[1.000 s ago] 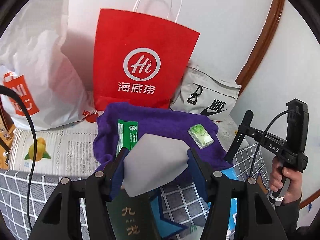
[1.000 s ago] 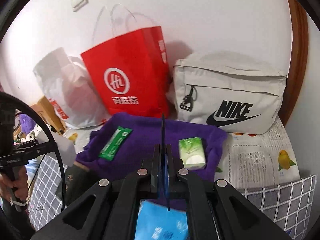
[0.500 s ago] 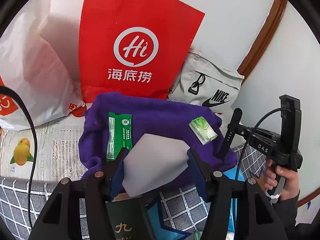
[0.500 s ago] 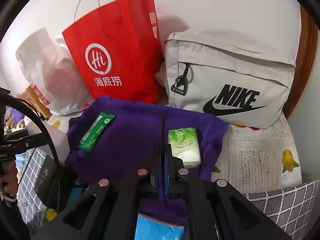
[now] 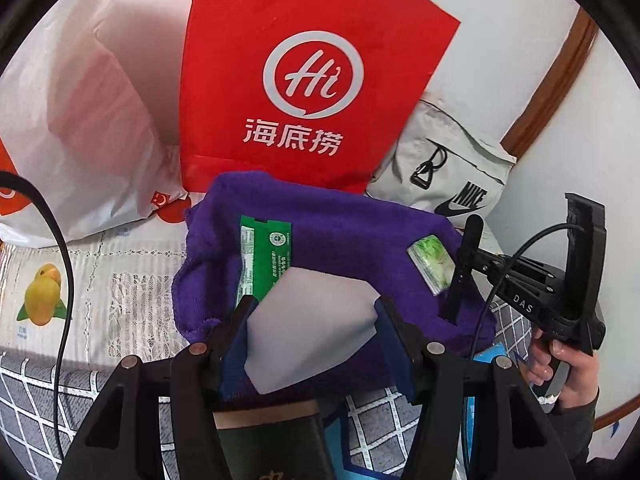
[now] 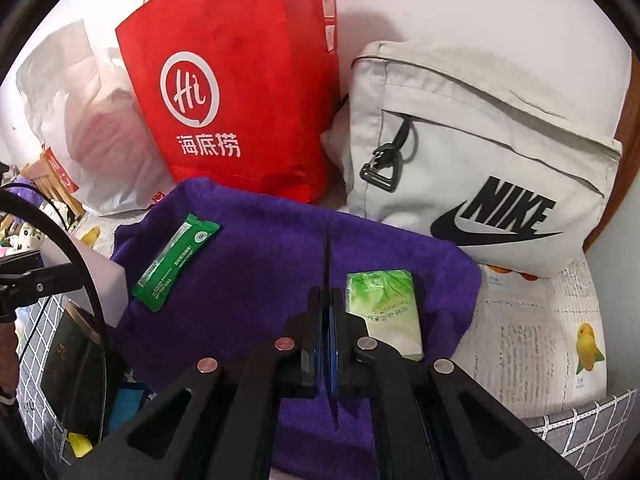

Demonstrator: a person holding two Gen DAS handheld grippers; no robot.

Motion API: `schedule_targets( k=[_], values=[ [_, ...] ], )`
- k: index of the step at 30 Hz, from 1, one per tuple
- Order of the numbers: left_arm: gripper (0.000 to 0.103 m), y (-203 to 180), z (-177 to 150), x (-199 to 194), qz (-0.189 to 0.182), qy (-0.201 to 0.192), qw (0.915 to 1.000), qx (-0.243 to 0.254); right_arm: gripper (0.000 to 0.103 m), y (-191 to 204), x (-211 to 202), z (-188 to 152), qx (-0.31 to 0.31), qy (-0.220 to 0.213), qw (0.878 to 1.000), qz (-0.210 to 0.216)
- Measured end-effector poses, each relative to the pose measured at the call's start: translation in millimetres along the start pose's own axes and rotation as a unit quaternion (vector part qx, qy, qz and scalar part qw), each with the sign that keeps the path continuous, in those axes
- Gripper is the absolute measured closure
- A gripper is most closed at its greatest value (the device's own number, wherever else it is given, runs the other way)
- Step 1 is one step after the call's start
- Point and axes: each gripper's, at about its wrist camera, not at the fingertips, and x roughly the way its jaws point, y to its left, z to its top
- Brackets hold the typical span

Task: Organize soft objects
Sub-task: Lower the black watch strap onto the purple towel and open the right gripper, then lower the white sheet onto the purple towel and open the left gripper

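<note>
Fingers [image 5: 240,332] clamp white packet [image 5: 312,328] — purple towel [image 6: 260,264] below.

Red bag [image 5: 304,92]: "Hi 海底捞". Grey bag [image 6: 480,168]: "NIKE" w/ swoosh. Right tongs' handle [image 5: 524,304]: "DAS".

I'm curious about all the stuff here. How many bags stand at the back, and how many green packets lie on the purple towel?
Bags: 3: white plastic bag, red paper bag, grey Nike bag
Green packets on the purple towel: 2: flat sachet, tissue pack
Total: 5
</note>
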Motion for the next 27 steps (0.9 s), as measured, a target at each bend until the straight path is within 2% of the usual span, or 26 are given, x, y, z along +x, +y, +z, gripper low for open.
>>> schedule_targets(
  k=[13, 14, 16, 17, 18, 27],
  values=[
    [0.045, 0, 10, 14, 0.016, 0.014, 0.9998, 0.005, 0.098, 3, 26, 2, -0.014, 0.022, 1.000, 0.012],
    [0.045, 0, 11, 15, 0.016, 0.016, 0.9997, 0.006, 0.096, 2, 27, 2, -0.012, 0.024, 1.000, 0.016],
    [0.045, 1, 13, 18, 0.016, 0.019, 0.9997, 0.006, 0.086, 1, 30, 1, -0.008, 0.026, 0.999, 0.022],
    [0.045, 1, 13, 18, 0.017, 0.020, 0.9996, 0.006, 0.072, 1, 31, 1, -0.006, 0.027, 0.999, 0.024],
    [0.045, 1, 14, 19, 0.017, 0.021, 0.9996, 0.006, 0.066, 0, 32, 0, -0.006, 0.030, 0.999, 0.025],
    [0.045, -3, 16, 30, 0.022, 0.035, 0.9991, 0.010, 0.066, -2, 22, -5, -0.008, 0.028, 0.999, 0.026]
  ],
)
